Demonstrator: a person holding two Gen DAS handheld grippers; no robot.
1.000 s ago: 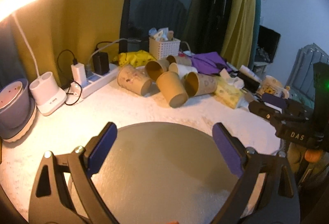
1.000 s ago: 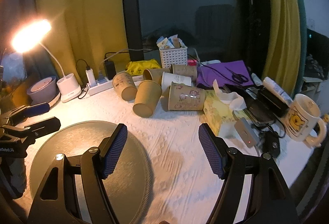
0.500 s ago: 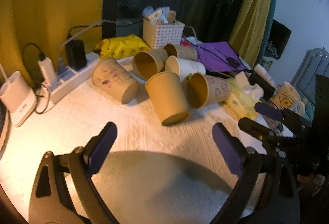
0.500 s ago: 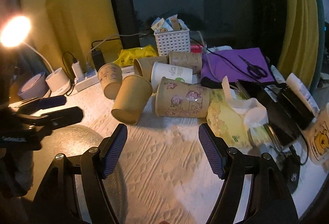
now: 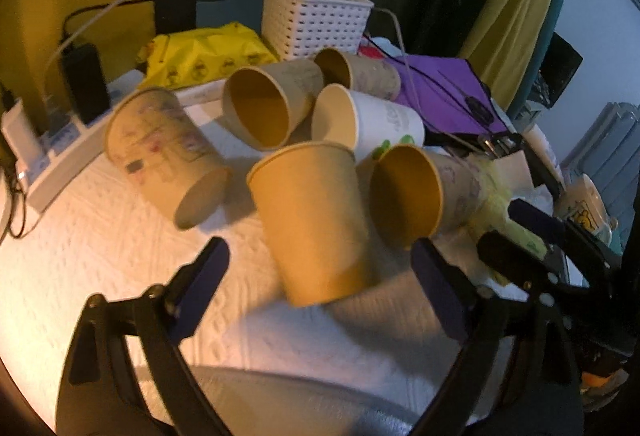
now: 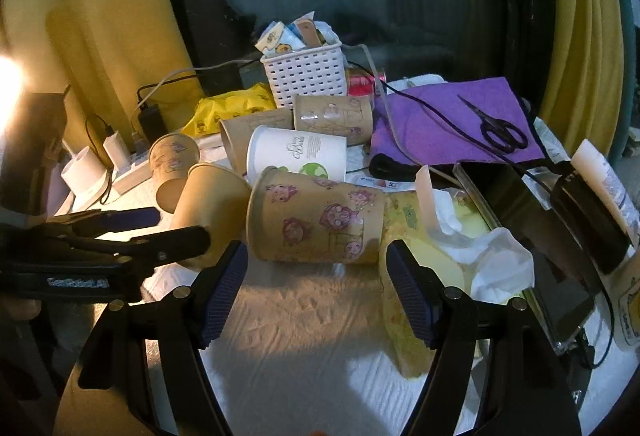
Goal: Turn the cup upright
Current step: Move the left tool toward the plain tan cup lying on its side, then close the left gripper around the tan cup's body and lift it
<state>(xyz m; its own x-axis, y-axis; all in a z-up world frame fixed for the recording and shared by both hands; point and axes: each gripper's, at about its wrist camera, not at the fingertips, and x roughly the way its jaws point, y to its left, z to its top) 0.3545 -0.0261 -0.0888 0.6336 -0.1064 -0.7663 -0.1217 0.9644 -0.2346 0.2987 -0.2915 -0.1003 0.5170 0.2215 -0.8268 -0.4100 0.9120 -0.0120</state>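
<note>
Several paper cups lie tipped on a white textured mat. A plain tan cup [image 5: 316, 224] lies with its base toward me, just ahead of my open left gripper [image 5: 320, 276]; it also shows in the right wrist view [image 6: 208, 204]. A cartoon-printed cup [image 6: 316, 222] lies on its side just ahead of my open right gripper [image 6: 316, 288]; its open mouth shows in the left wrist view [image 5: 408, 192]. A white cup [image 6: 298, 154], a brown cup [image 5: 268, 108] and another printed cup [image 5: 164, 152] lie behind. Both grippers are empty.
A white basket [image 6: 306, 70] and yellow packet [image 5: 204, 52] stand behind the cups. A tissue box [image 6: 436, 236] lies right of the printed cup. A purple cloth with scissors [image 6: 500, 128], a power strip [image 5: 60, 152] and a grey round mat [image 5: 280, 404] are around.
Both grippers have moved forward toward the pile of cups, which now look much larger and closer. Both stay open.
</note>
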